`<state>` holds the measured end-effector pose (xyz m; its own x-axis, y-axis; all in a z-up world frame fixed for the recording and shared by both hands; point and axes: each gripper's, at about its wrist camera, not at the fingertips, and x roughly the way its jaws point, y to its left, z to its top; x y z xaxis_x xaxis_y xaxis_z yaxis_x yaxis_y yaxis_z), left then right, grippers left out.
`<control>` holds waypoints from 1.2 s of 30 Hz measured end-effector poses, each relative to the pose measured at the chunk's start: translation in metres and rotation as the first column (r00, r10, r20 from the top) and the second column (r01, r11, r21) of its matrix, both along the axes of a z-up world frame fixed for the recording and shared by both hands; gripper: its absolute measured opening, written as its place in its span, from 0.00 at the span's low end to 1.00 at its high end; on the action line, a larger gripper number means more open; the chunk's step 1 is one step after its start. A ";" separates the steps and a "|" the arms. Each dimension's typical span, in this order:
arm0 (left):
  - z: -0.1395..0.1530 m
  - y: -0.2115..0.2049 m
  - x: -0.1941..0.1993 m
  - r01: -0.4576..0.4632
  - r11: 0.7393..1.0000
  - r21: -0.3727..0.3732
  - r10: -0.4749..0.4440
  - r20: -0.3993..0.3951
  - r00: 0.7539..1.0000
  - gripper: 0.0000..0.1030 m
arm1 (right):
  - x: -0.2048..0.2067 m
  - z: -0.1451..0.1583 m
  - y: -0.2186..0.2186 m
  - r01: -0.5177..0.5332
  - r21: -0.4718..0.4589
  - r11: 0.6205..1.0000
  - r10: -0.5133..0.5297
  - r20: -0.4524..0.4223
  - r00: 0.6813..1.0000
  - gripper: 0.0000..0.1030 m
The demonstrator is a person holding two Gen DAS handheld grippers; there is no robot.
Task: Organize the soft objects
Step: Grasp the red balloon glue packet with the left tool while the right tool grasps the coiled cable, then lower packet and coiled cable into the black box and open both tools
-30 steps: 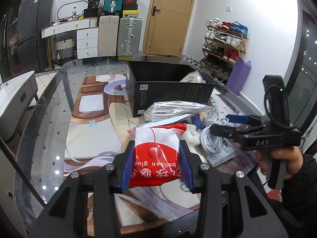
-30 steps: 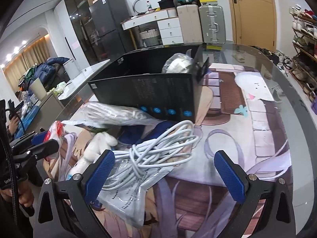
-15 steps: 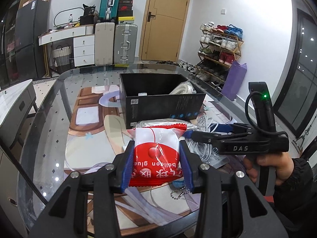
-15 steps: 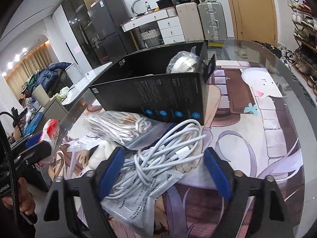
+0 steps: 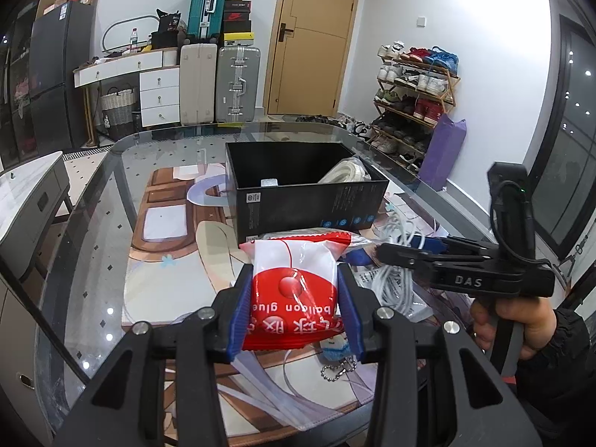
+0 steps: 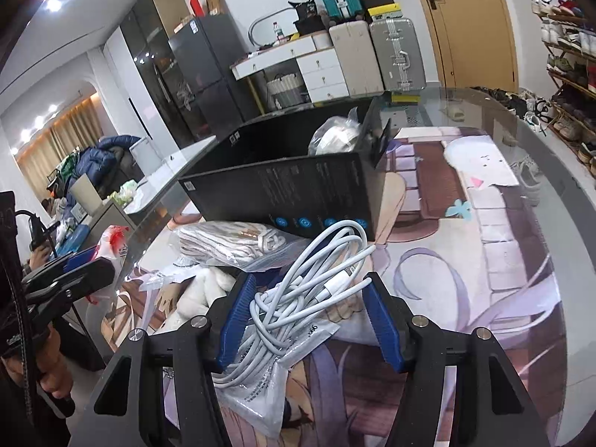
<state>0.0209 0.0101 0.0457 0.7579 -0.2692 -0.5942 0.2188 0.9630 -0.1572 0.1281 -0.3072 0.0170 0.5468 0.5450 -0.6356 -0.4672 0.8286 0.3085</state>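
Observation:
My left gripper (image 5: 294, 273) is shut on a red and white snack-like packet (image 5: 294, 298) printed "balloon glue", held above the table. My right gripper (image 6: 310, 285) straddles a bundle of white cable (image 6: 298, 298) that lies on a clear bag. Its jaws are closing; the left pad touches the loops, and a gap shows at the right pad. An open black box (image 6: 298, 193) stands just beyond, with a bagged white item (image 6: 339, 138) inside. In the left wrist view the right gripper (image 5: 402, 253) reaches in from the right, in front of the black box (image 5: 309, 205).
A clear bag of white cord (image 6: 231, 238) and a white plush piece (image 6: 201, 294) lie left of the cable. A printed mat (image 6: 484, 260) covers the glass table (image 5: 93, 223). A bead chain (image 5: 337, 367) lies below the packet. Suitcases, drawers and a shoe rack stand behind.
The right gripper's jaws have narrowed from wide open to close around the cable bundle and moved a little forward over it. The left gripper has kept the packet and lifted slightly.

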 end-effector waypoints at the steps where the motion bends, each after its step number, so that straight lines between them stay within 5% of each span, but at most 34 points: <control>1: 0.000 0.000 0.000 -0.003 1.000 -0.001 0.003 0.000 1.000 0.40 | -0.002 0.001 -0.003 0.004 0.004 1.000 -0.004 0.004 1.000 0.58; 36: 0.032 0.010 0.063 -0.092 0.995 -0.045 0.095 0.071 0.993 0.40 | 0.010 0.105 0.000 0.046 0.044 0.998 -0.056 0.258 0.964 0.58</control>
<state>0.0838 0.0204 0.0774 0.8221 -0.2182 -0.5259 0.1405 0.9728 -0.1840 0.1384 -0.3076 0.1224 0.7178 0.5327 -0.4482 -0.4927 0.8436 0.2136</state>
